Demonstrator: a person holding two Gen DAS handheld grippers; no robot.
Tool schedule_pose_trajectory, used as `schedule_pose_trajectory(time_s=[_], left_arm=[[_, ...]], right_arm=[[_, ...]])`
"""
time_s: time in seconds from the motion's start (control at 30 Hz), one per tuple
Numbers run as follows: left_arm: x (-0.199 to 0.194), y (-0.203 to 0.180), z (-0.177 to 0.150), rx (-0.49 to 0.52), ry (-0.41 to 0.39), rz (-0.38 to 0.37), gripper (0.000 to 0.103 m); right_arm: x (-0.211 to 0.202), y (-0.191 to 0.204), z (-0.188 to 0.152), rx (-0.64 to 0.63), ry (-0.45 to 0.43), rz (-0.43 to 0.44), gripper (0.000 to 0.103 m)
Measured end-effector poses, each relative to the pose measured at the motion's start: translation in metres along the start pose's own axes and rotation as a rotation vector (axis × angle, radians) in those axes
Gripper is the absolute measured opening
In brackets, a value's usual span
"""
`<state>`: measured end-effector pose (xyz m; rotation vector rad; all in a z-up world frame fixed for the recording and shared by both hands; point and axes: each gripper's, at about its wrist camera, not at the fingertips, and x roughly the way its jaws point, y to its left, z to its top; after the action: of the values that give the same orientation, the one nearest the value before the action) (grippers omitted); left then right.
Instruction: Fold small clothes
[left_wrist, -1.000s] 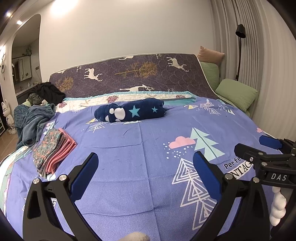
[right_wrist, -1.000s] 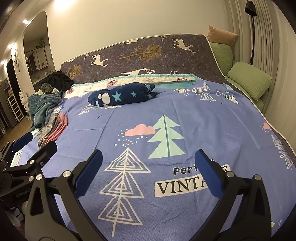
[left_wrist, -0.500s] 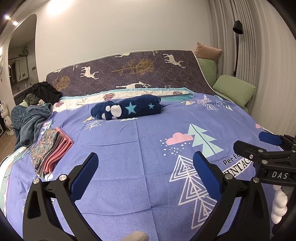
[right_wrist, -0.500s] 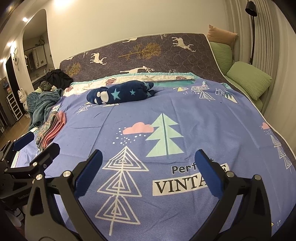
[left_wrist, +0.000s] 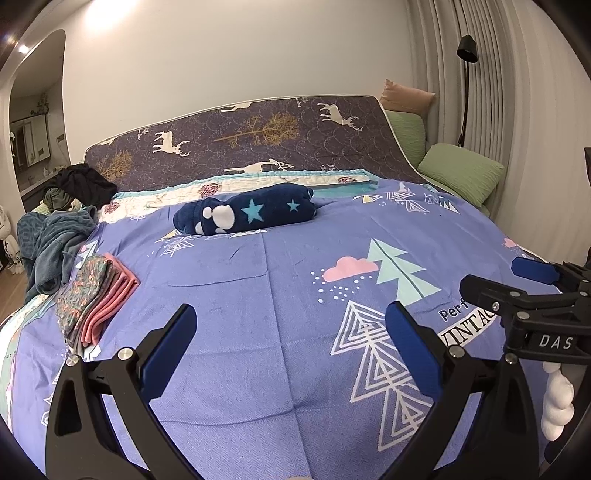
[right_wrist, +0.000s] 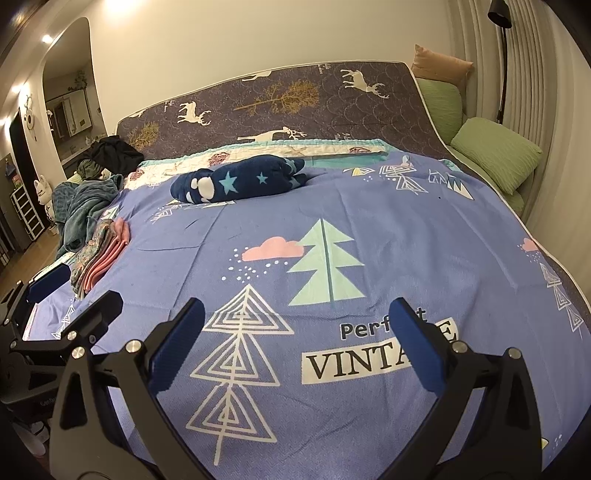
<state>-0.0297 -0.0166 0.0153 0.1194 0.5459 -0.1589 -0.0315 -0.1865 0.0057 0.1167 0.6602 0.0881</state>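
both grippers: black frames, silver screws, blue finger pads (left_wrist: 168, 353); right gripper (left_wrist: 513, 280) marked "das".

We're looking from both wrists, low over the foot of the bed (left_wrist: 280, 295), facing the headboard (left_wrist: 258, 144). Our left view sits leftward, close to the folded stack (left_wrist: 96, 295), the right claw (left_wrist: 517, 280) poking in. Our right view sits rightward, catching the left claw (right_wrist: 70, 295). Both views share the rolled navy blanket (right_wrist: 236, 181) and green pillows (right_wrist: 495, 151).

Purple tree-print bedspread (left_wrist: 280, 302), navy star-patterned blanket (left_wrist: 245, 216), pink and floral folded clothes (left_wrist: 94, 295).
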Motion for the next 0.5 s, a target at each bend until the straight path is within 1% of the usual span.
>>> schedule_pose_trajectory(time_s=[0.5], left_arm=[[0.0032,0.0058,-0.0052,-0.014,0.013,-0.001,0.102]], right_arm=[[0.0016,0.0055,-0.0019,-0.013,0.006,-0.014,0.101]])
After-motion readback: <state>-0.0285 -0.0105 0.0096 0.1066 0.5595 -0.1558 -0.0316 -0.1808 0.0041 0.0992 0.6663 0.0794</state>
